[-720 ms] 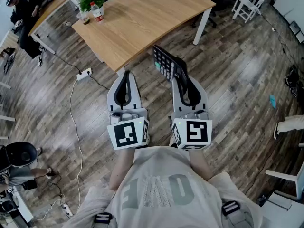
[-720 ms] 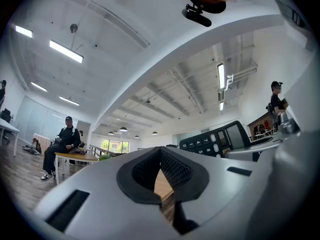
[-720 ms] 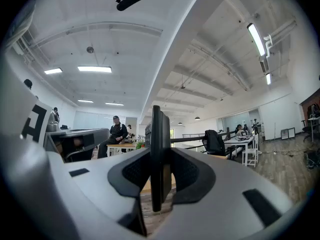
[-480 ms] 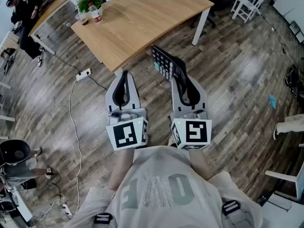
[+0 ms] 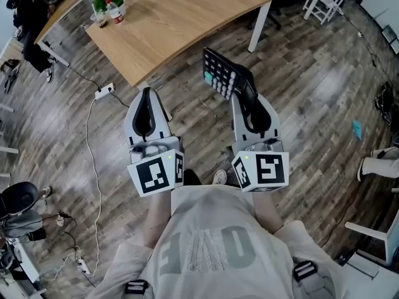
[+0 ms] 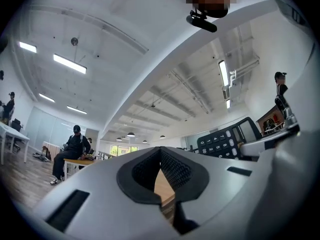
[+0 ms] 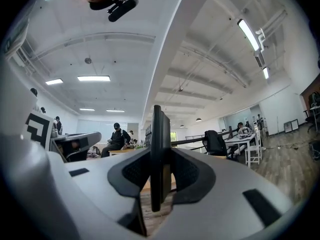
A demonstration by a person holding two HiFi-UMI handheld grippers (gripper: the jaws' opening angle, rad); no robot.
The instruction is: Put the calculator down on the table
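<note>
Since the earlier frame my two grippers had spread apart, and the table (image 5: pixel 181 17) had slid up and to the left in the head view. My right gripper (image 5: pixel 242 96) was clamped on the calculator (image 5: pixel 222 75), which stood on edge between its pads with the keys facing left. It was held over the wood floor (image 5: pixel 312 67), just off the table's near edge. My left gripper (image 5: pixel 147 94) had its jaws closed together, holding nothing.

Left gripper (image 5: pixel 147 96) farther left, away from calculator (image 5: pixel 223 73)
</note>
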